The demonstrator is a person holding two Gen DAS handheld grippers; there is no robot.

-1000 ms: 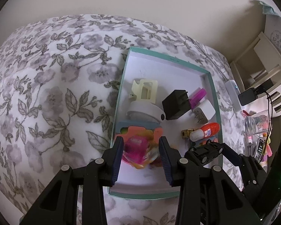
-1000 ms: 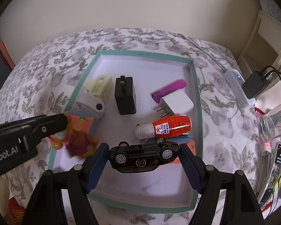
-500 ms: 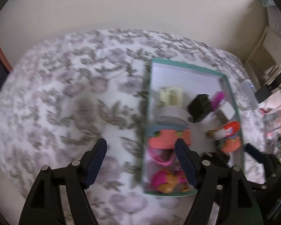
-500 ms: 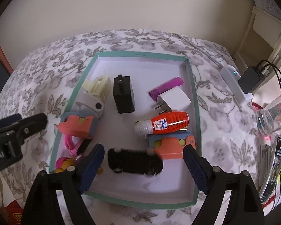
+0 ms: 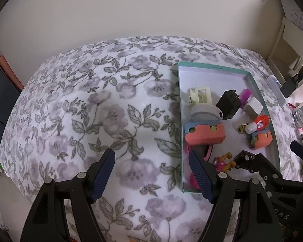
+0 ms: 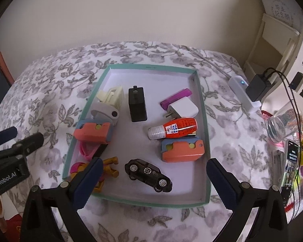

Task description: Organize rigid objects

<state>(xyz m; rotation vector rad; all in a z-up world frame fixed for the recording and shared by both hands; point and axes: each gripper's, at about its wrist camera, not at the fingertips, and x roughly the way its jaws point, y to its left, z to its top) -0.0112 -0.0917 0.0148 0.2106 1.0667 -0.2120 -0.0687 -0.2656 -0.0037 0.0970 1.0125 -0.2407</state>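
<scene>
Both grippers empty, jaws spread: left gripper (image 5: 152, 173) over bedspread beside tray, right gripper (image 6: 153, 178) above tray's near rim. Toy car (image 6: 148, 175) lies in teal tray (image 6: 151, 67), apparently sorted; chargers farther back

Toy car (image 6: 148, 175): glossy black plastic. Tray (image 6: 151, 67): matt card. Beneath tray, bedspread (image 5: 91, 111): soft floral cloth.

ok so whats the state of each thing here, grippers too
left gripper: open, empty
right gripper: open, empty
toy car: upright in box
red bottle: capped, on its side
box: lidless
glass jar: tipped over
power strip: light on
</scene>
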